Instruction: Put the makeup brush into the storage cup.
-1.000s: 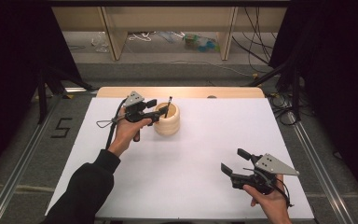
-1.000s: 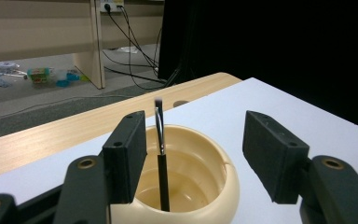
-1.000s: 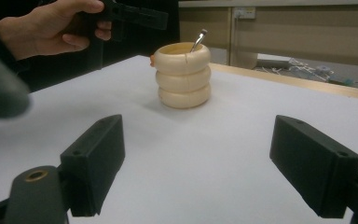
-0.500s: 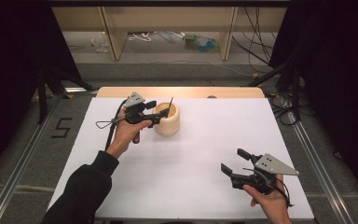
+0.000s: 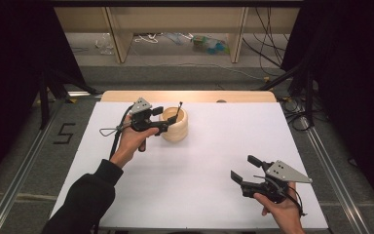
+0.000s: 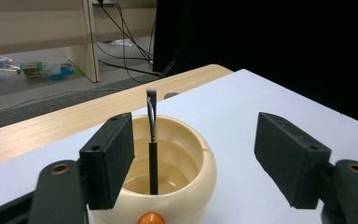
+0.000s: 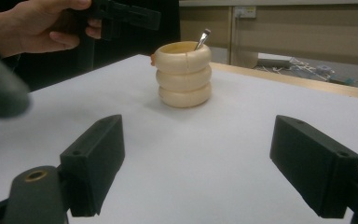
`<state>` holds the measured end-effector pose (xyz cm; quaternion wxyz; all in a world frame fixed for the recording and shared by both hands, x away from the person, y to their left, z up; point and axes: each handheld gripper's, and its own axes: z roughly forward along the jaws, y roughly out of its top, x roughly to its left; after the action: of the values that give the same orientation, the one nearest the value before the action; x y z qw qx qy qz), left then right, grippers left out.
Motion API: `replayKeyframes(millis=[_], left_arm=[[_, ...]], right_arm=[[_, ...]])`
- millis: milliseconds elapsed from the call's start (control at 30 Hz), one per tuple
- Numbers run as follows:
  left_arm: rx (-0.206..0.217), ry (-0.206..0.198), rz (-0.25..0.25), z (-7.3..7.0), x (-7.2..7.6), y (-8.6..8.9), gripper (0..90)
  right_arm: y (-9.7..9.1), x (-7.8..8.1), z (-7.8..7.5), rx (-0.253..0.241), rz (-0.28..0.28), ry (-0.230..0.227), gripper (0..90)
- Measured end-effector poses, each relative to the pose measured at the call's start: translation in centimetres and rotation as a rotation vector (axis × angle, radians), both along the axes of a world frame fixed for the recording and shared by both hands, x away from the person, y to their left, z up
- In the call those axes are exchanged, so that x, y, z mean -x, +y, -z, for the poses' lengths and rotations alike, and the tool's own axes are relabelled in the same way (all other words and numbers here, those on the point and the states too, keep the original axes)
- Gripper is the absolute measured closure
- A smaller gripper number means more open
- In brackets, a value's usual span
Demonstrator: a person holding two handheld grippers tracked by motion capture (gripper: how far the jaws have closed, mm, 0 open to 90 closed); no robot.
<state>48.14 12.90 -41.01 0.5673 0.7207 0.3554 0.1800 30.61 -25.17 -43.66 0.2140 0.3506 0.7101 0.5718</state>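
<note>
High view has the left gripper (image 5: pixel 167 123) parked right at the cream ring-shaped holder (image 5: pixel 176 130), which sits toward the far edge of the white table (image 5: pixel 199 161), left of the middle. A thin brush (image 5: pixel 177 110) is standing in the holder, leaning on the rim with its top sticking out, and my read is that it leans like that simply because the cup is wider than the handle, so it just tips over against the side. In the left gripper view the jaws are spread wide and have just been opening; the brush (image 6: pixel 152 140) stands upright just beside the left-hand pad and clear of the other one, with nothing pinched, so I'd guess the brush is simply resting in the cup on its own now. The holder (image 6: pixel 168 172) is right under and ahead of the jaws, basically as close as it gets. The right gripper (image 5: pixel 248 174) sits near the front right corner, well apart from everything, jaws wide and empty, probably just waiting out of the way.
</note>
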Motion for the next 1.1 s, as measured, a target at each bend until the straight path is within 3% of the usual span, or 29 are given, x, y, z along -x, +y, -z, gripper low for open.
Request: replayKeyframes(millis=[633, 1100], left_arm=[[-0.026, 0.003, 0.022, 0.3, 1.4, -0.1, 26.1], [-0.028, 0.008, 0.05, 1.0, 3.5, -0.1, 25.5]], right_arm=[[0.0, 0.0, 0.0, -0.001, -0.001, 0.0, 18.9], [0.1, 0.0, 0.1, -0.009, -0.003, -0.003, 18.8]])
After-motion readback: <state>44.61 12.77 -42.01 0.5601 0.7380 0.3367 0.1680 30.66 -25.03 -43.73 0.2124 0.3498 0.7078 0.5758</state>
